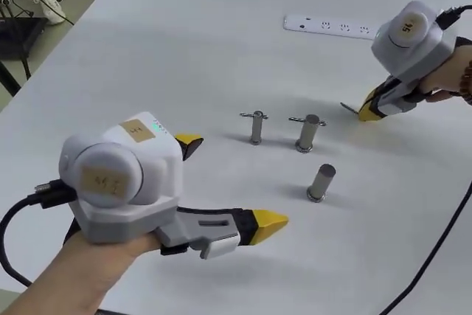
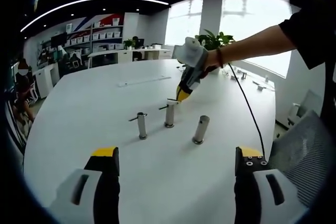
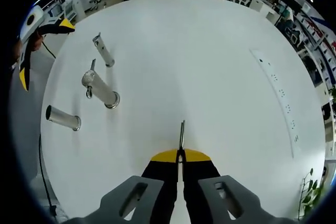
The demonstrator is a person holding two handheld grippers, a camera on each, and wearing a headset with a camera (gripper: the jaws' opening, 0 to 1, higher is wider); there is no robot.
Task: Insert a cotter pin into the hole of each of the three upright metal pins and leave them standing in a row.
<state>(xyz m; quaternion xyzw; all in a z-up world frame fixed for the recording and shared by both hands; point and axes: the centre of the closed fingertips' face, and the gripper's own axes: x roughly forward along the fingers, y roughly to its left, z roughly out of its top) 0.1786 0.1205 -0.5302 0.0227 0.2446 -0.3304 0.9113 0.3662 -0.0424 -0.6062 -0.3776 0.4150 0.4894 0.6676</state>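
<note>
hidden behind the right hand-held gripper (image 1: pixel 366 113): one end of the power strip (image 1: pixel 324 26). buried between its closed jaws: part of a cotter pin (image 3: pixel 181 132). too small to tell: any hole in the bare metal pin (image 1: pixel 321 181).

Our left claw (image 1: pixel 233 181) and right claw (image 1: pixel 366 114) had pale grey housings, tan labels and yellow-tipped black jaws. Black cables (image 1: pixel 15 215) ran from both; we wore a black sleeve (image 2: pixel 310 24) and a beaded bracelet (image 1: pixel 467 75).
</note>
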